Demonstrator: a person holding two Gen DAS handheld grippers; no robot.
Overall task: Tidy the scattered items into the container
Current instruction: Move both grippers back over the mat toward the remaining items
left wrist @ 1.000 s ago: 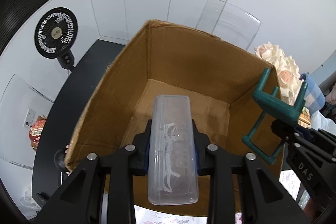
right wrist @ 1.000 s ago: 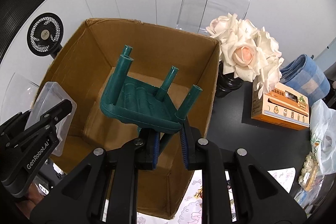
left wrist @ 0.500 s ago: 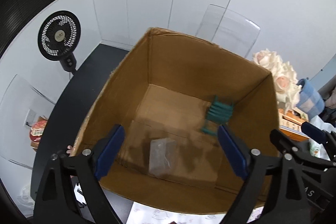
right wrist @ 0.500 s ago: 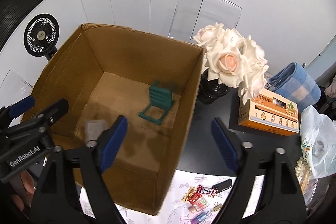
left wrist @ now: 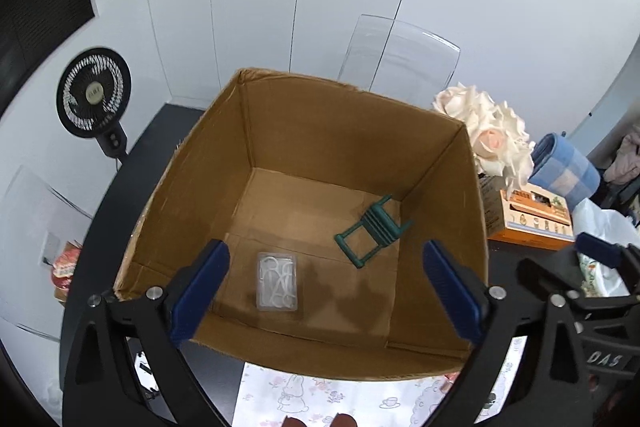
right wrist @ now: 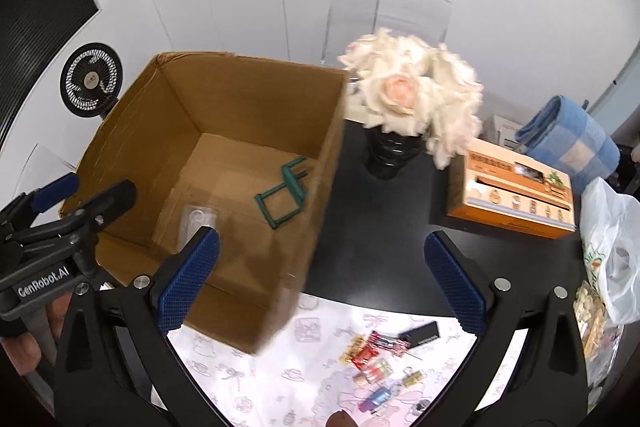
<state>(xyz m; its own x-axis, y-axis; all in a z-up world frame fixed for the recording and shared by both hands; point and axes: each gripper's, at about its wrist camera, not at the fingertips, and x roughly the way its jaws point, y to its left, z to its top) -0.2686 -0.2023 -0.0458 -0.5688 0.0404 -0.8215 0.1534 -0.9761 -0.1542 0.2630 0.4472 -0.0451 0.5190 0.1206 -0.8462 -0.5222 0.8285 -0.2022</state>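
Both grippers released, fingers spread wide and empty: left gripper (left wrist: 326, 287) over the near rim of the cardboard box (left wrist: 276, 131), right gripper (right wrist: 320, 275) over the box's right wall and the black tabletop (right wrist: 384, 239). Inside the box, the clear plastic case (left wrist: 277, 281) lies flat on the floor near the front, the green toy chair (left wrist: 372, 231) tipped over by the right wall. Small scattered items (right wrist: 384, 359) sit on the patterned mat (right wrist: 280, 379), outside the box.

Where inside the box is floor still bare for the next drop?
Inside the cardboard box, the far-left floor behind the clear case is bare, as is the near-right corner. The green toy chair crowds the far-right.
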